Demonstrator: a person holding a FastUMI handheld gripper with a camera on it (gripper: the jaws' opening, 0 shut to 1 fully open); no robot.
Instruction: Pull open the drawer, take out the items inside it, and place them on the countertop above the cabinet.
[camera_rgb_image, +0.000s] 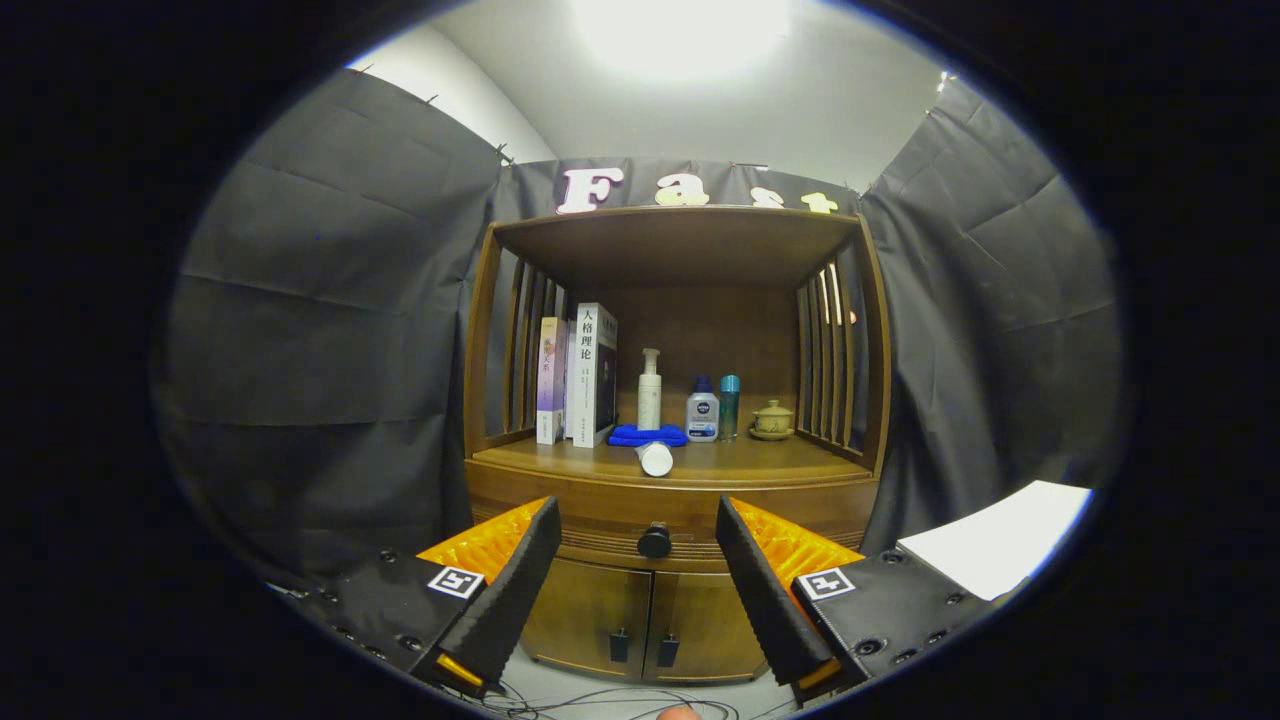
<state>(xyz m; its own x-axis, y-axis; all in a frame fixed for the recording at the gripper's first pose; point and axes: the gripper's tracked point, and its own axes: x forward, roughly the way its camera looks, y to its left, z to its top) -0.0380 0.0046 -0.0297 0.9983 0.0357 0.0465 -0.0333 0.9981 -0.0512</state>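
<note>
Jaws (637, 540) wide open, gripping nothing, held short of the wooden cabinet (670, 480). Drawer (672, 512) shut, its round dark knob (654, 541) framed in the gap between the two fingers (520, 580), beyond them, untouched. Drawer contents hidden. Bench (740, 462) above the drawer carrying: two upright books (580, 375) at left, white pump bottle (649, 390) behind a folded blue cloth (648, 435), white cylinder (655, 458) lying on its side just ahead of the cloth near the front edge, small blue-capped bottle (702, 410) just beside a teal bottle (730, 405), lidded ceramic cup (772, 418) on a saucer at right. Two lower doors (640, 620) below the drawer, closed, each with a small dark handle. Cables on the floor (600, 695) under the cabinet. White sheet (1000, 540) off to the right.
</note>
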